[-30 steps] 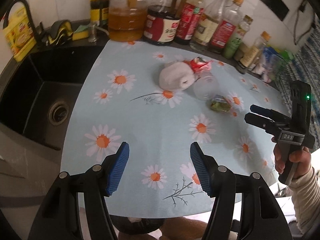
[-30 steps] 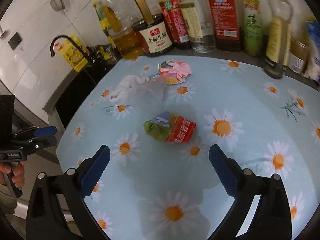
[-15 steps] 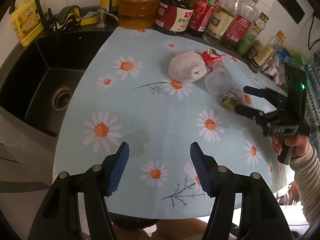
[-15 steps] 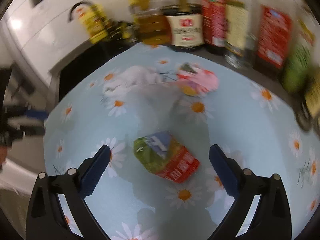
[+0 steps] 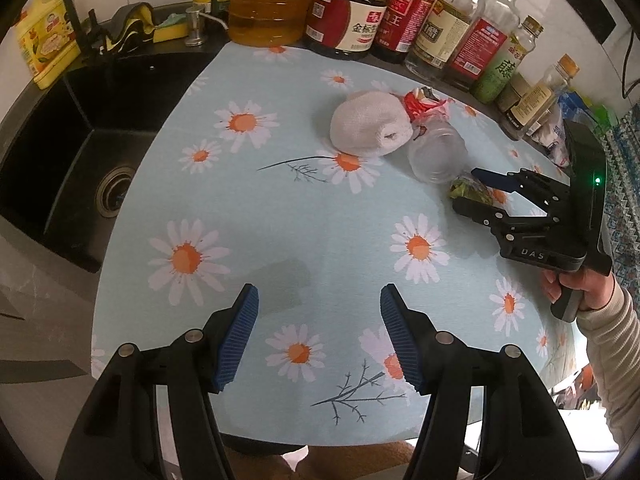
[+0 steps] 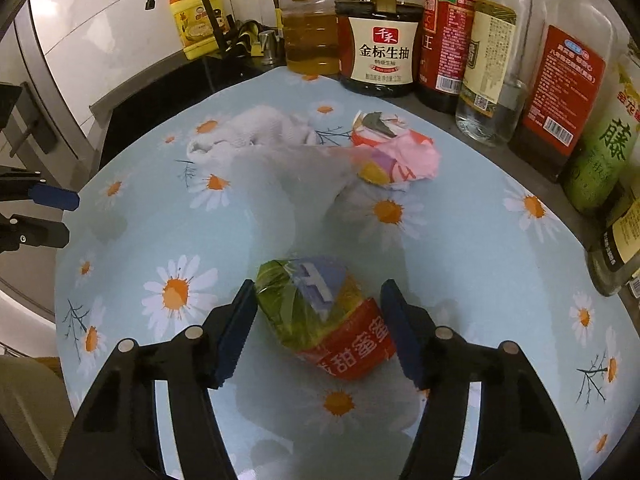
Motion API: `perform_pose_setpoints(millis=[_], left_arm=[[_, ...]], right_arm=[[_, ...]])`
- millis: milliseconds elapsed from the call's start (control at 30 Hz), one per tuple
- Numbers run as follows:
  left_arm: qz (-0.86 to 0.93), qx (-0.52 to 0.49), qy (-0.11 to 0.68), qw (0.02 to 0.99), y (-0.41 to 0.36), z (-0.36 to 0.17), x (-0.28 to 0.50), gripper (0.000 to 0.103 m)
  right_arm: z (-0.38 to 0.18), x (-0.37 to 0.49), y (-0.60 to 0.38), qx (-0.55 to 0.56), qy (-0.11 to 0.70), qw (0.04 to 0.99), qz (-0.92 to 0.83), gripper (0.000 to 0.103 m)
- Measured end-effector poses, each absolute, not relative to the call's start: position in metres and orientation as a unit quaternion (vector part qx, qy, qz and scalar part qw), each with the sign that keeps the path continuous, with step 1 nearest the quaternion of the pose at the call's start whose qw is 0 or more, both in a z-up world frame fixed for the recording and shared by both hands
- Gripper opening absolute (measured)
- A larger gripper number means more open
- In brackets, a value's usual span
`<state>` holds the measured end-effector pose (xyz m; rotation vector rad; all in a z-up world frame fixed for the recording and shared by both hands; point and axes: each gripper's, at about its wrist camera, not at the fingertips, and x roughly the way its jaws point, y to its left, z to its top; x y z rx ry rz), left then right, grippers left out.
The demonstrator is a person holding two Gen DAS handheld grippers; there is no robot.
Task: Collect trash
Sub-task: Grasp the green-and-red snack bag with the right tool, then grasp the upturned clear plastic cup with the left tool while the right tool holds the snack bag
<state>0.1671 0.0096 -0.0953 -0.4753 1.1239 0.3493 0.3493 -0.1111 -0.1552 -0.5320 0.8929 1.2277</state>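
wrapper: green-and-red snack wrapper [image 6: 325, 316] lay on the daisy cloth, on the right side of the table, nearest you of the trash cluster. It sat between your right gripper [image 6: 319, 330] blades; neither blade was clearly pressing it.
right fingers: spread wide, wrapper bracketed, nothing clamped yet.
left fingers: your left gripper [image 5: 319, 338] was parted too, empty, hovering over bare cloth at the near edge, well apart from the trash.
progress: I judged nothing collected. All four pieces were on the table; no bin in either view. First grasp was set up, not closed.
left to do: close on the wrapper, then the clear plastic cup [image 5: 437, 155], the white cloth wad [image 5: 370, 130] and the pink-red crumpled paper [image 6: 394, 156].
wrapper material: glossy crinkled film, scrunched into a lumpy ball, red printed band at the near end. Likely to squash and spring under the blades.
cup: thin transparent plastic, lying on its side, touching the wad; faint in the right wrist view.
wad: soft knit-looking fabric, rolled, matte.
paper: creased, sharp folds, just right of the wad.
tablecloth [image 5: 280, 208]: smooth pale blue, daisy print, flat.
backdrop: glass and plastic sauce bottles [image 6: 382, 40] along the far edge; black sink [image 5: 80, 152] at far left.
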Motion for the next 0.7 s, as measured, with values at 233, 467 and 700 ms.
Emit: perform_pose_setpoints(millis=[233,467,700], left_arm=[[0.151,-0.215,0.525,0.81,0.006,-0.094,0.178,0.061],[0.134,-0.209,0.524,0.815,-0.001,-0.09,0.193,0.061],[0.108,-0.193,0.521,0.824,-0.015,-0.083,0.225,0.061]], right_arm=[[-0.151,0.348,-0.123,-0.217,0.408,0.698,0.547,0.06],[-0.138,0.349,-0.147,-0.167,0.421,0.705,0.545,0.06],[-0.123,0.342,-0.172,-0.119,0.424,0.716,0.542,0.06]])
